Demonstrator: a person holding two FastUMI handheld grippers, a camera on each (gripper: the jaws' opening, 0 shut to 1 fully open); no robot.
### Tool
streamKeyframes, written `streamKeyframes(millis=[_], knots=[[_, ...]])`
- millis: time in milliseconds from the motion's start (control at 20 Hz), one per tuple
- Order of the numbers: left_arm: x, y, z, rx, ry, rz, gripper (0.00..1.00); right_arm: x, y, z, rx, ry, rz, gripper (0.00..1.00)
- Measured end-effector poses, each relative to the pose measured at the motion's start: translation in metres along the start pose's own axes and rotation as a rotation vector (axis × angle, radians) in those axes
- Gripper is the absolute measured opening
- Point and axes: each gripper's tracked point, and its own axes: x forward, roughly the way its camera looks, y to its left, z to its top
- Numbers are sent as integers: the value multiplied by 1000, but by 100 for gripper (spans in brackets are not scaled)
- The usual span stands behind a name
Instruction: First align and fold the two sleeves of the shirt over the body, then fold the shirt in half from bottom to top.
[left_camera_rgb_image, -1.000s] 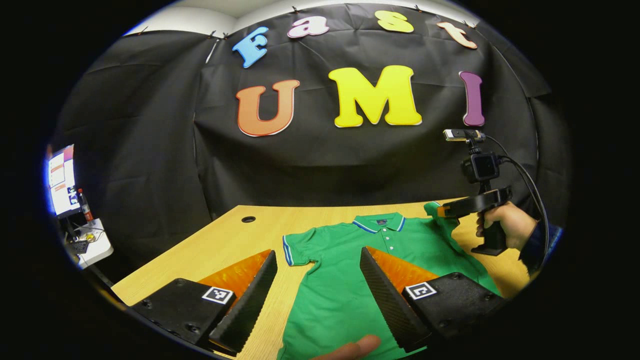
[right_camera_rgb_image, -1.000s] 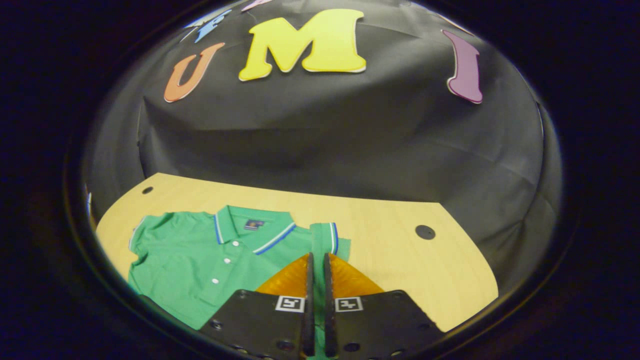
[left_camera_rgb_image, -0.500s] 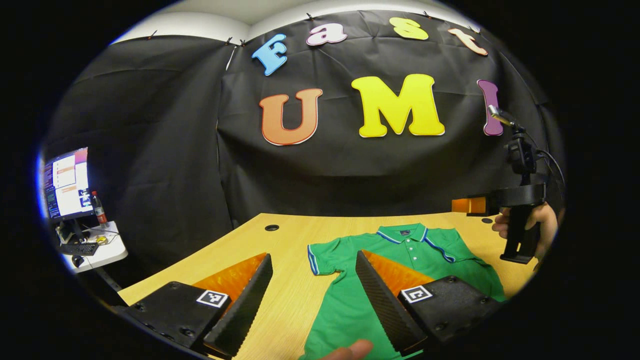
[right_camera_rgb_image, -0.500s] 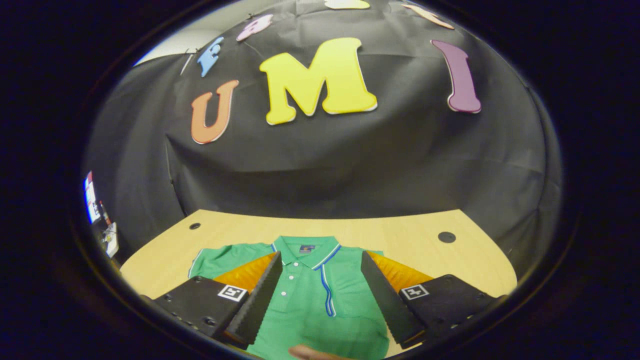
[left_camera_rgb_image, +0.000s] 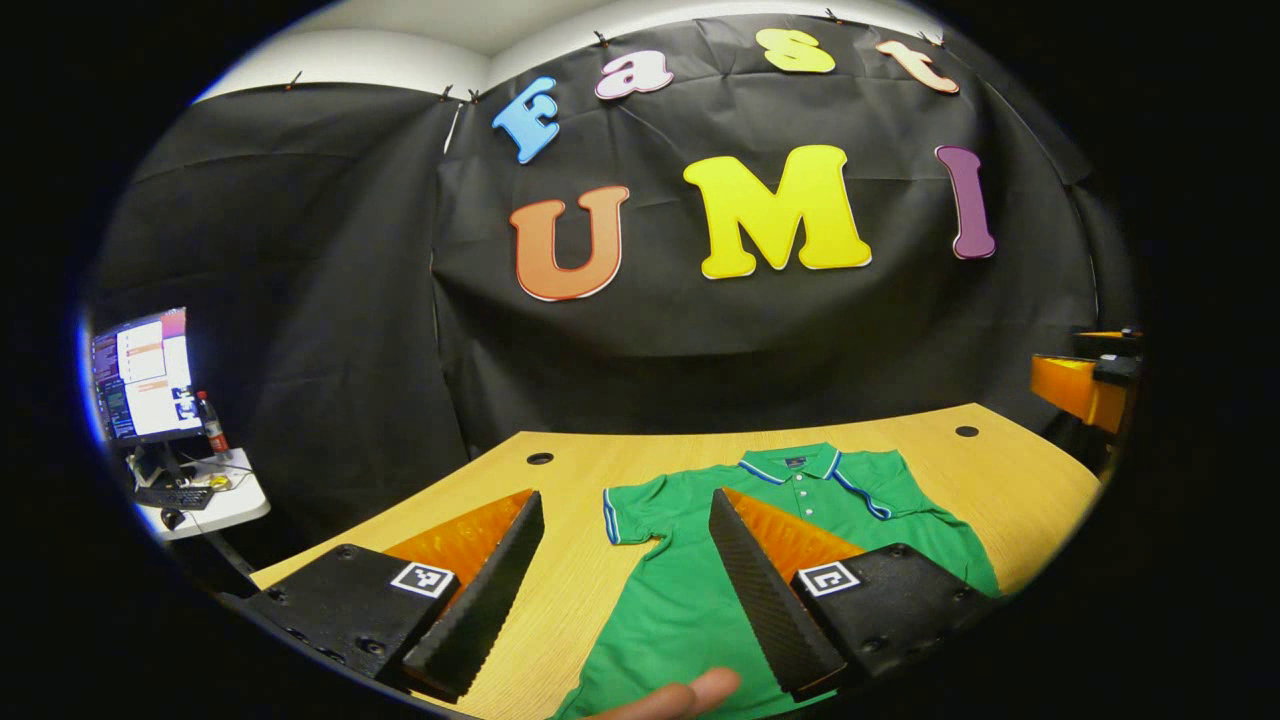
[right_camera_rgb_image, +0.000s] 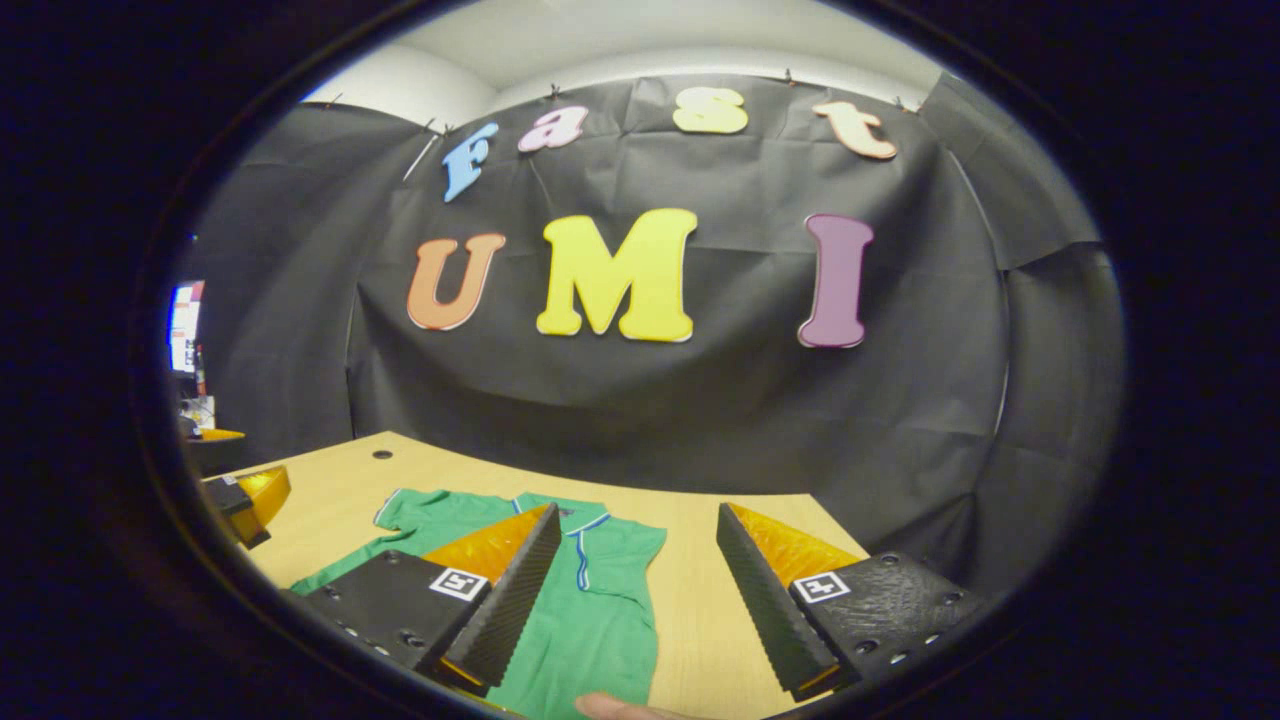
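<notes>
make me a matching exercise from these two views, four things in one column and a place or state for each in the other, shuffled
Things:
1. left gripper
2. shirt's right sleeve
3. shirt's left sleeve
4. monitor

Places or states:
A. folded over the body
B. spread flat out to the side on the table
C. lit, off to the side beyond the table
D. open, above the table edge and the shirt

Pairs: 1-D, 2-A, 3-B, 4-C

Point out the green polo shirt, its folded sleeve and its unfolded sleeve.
green polo shirt (left_camera_rgb_image: 690, 600): left gripper view, on the front body panel.
folded sleeve (left_camera_rgb_image: 900, 492): left gripper view, on the sleeve lying over the chest.
unfolded sleeve (left_camera_rgb_image: 632, 505): left gripper view, on the sleeve spread out on the table.
</notes>
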Motion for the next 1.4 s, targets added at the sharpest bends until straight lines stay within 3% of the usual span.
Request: streamKeyframes(millis=[200, 300, 550, 750, 1000, 1100, 1200, 1400], knots=[[-20, -24, 5, -31, -20, -25, 100, -54, -18, -25, -16, 24, 2, 95], [-27, -39, -1, -51, 1, -58, 100, -67, -24, -19, -63, 20, -4, 95], [-37, -49, -11, -31, 33, -90, 100, -73, -4, -16, -50, 0, 72, 95], [-19, -52, -27, -134, 149, -130, 100, -72, 5, -17, -15, 0, 123, 95], [60, -28, -23, -198, 240, -91, 100, -74, -10, -8, 15, -31, 128, 95], [103, -14, -48, -186, 344, -52, 100, -77, -17, -5, 30, -47, 126, 94], [142, -13, -74, -163, 447, -69, 100, -80, -26, -1, 52, -56, 127, 95], [212, -11, -115, -150, 546, -75, 100, -75, -51, -1, 98, -61, 94, 95]])
